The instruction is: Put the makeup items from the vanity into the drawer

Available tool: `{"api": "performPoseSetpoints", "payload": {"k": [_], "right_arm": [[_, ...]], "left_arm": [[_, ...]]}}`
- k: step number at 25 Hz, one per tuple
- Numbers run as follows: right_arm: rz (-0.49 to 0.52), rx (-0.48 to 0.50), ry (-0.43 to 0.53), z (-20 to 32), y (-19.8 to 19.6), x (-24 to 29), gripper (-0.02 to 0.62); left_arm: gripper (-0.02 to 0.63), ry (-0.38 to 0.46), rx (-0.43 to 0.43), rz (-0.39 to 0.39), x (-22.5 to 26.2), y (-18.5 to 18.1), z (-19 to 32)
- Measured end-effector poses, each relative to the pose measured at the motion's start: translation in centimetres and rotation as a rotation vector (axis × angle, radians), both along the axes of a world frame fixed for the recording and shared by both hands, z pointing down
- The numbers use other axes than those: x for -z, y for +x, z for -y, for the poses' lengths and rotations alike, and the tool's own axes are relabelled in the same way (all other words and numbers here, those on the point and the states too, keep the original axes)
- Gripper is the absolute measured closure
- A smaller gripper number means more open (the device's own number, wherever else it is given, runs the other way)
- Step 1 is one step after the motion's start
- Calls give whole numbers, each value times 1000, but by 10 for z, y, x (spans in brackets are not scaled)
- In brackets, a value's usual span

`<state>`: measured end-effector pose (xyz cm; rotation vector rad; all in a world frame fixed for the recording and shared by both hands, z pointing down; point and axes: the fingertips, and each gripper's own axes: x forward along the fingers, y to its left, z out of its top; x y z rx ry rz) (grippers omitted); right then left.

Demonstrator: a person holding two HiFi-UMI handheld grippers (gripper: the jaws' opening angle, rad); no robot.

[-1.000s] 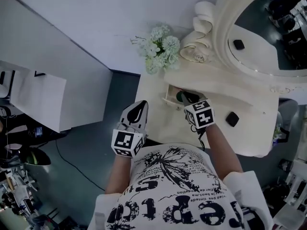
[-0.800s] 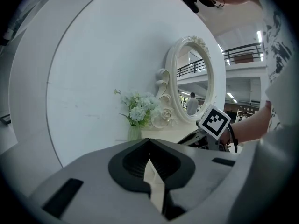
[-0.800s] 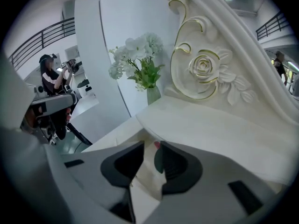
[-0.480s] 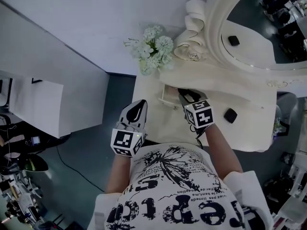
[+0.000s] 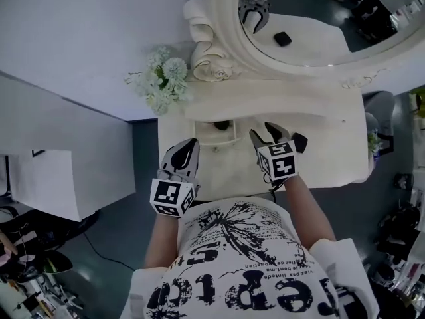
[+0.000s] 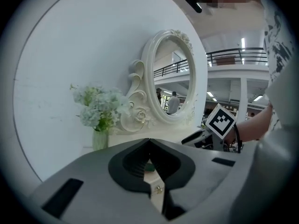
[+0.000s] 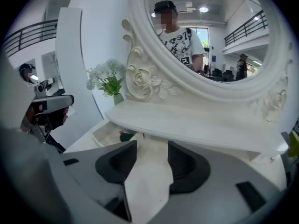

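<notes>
While left tongs (image 5: 188,146) sit closed, right tongs (image 5: 263,131), just opened empty, face overhanging shelf (image 7: 187,123).

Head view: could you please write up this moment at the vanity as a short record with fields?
surface: white vanity top, with an oval mirror behind it
left tongs: shut, nothing held
right tongs: open, jaws have just been opening, nothing between them
drawer: small drawer open, with a dark item inside
still out: small black item on the top, just right of the right tongs
flowers: back left corner of the vanity
</notes>
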<state>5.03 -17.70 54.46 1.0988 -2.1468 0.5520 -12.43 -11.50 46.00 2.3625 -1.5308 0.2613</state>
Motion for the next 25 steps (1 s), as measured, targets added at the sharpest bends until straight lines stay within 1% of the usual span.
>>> {"api": "performPoseSetpoints", "payload": {"k": [3,7,10,12,16,20,25], "right_arm": [[-4,-93,-19,-3,42,-6,384],[-13,-242,-61,-15,96,-16,361],[-43,-324,-81,-20,133,-26,335],[-38,-378,-93,-22,152,-35,321],[-36,-464,-141,-23,176,-57,293],[-50,-507,-189,-22,187,-77,272],[-81,-545,-210,-15,195,-95,261]], "left_arm": [[586,3,-69,-4,-2,30,10],[588,-7,-167,-9,-4,71,18],[587,-25,-214,-12,-9,98,23],[587,-36,-241,-12,-13,113,26],[586,-58,-276,-9,-23,133,31],[586,-85,-278,-9,-30,142,32],[586,-105,-272,-1,-39,143,34]]}}
